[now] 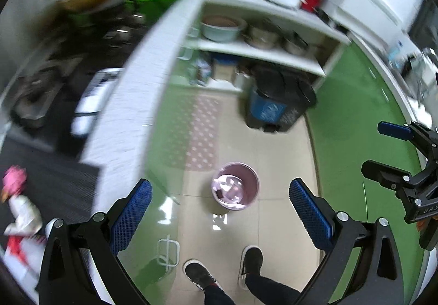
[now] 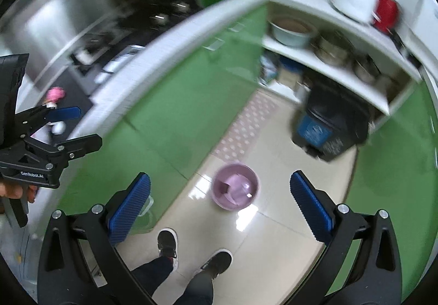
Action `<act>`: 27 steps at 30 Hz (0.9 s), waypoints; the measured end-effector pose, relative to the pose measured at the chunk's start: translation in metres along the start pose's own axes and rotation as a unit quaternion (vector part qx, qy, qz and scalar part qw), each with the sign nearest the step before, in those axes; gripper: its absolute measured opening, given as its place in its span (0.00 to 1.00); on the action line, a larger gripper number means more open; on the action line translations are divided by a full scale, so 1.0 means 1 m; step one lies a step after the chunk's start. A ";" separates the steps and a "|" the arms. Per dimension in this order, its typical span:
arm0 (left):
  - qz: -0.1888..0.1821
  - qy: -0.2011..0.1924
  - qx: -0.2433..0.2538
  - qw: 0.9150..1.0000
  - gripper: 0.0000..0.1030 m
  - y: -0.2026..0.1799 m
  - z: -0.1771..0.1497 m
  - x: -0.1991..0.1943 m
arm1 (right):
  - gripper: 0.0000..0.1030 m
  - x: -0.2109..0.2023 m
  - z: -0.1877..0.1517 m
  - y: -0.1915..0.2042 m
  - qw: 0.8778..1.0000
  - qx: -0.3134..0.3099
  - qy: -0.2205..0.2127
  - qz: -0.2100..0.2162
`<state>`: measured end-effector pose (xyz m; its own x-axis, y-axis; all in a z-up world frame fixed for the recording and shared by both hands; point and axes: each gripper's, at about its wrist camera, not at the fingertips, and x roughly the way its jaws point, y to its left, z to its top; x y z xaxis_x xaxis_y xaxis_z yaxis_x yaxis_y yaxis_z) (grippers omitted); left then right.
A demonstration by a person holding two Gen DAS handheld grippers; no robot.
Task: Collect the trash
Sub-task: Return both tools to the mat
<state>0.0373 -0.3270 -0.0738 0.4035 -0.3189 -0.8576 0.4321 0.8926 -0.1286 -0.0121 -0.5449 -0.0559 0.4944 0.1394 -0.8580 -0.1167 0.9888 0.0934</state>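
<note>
Looking down through my left gripper (image 1: pixel 220 212): jaws spread wide, nothing held. The pink waste bin (image 1: pixel 235 186) stands on the floor, dead centre between the fingers but well below, ahead of my shoes (image 1: pixel 224 269). Pale liner or paper shows inside. My right gripper (image 1: pixel 394 154) is off to the right.

Right view: right gripper (image 2: pixel 219 209) is also wide and empty, with the same bin (image 2: pixel 235 186) centred and far below. Neither arm looks nearer. The bin is round, no long axis, so I reckon a straight drop to the rim. The big blue bin (image 2: pixel 325 127) sits further ahead by the shelf.
</note>
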 end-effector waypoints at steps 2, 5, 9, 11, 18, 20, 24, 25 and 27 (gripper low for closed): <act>0.019 -0.015 -0.029 0.999 0.94 0.017 -0.008 -0.025 | 0.97 -0.009 0.011 0.023 0.999 -0.023 -0.006 0.025; 0.052 -0.035 -0.075 0.995 0.94 0.044 -0.026 -0.062 | 0.97 -0.016 0.026 0.059 0.996 -0.067 -0.013 0.056; 0.094 -0.046 -0.119 0.987 0.94 0.079 -0.048 -0.095 | 0.97 -0.020 0.046 0.109 0.988 -0.119 -0.020 0.098; 0.117 -0.048 -0.142 0.982 0.94 0.103 -0.060 -0.112 | 0.97 -0.019 0.054 0.136 0.983 -0.140 -0.022 0.116; 0.175 -0.050 -0.198 0.963 0.94 0.169 -0.099 -0.157 | 0.97 -0.013 0.065 0.217 0.968 -0.192 -0.022 0.158; 0.186 -0.045 -0.212 0.958 0.94 0.187 -0.109 -0.163 | 0.97 -0.010 0.068 0.237 0.964 -0.206 -0.019 0.165; 0.193 -0.034 -0.234 0.952 0.94 0.220 -0.125 -0.166 | 0.97 -0.002 0.073 0.276 0.958 -0.228 -0.014 0.174; 0.190 -0.031 -0.240 0.952 0.94 0.229 -0.129 -0.164 | 0.97 0.000 0.074 0.284 0.957 -0.231 -0.014 0.174; 0.185 -0.023 -0.247 0.951 0.94 0.245 -0.138 -0.159 | 0.97 0.004 0.075 0.298 0.957 -0.234 -0.015 0.173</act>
<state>-0.0320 -0.0132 -0.0372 0.4936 0.0418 -0.8687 -0.1735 0.9835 -0.0512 0.0198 -0.2456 0.0060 0.3807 0.4621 -0.8010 -0.6470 0.7520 0.1263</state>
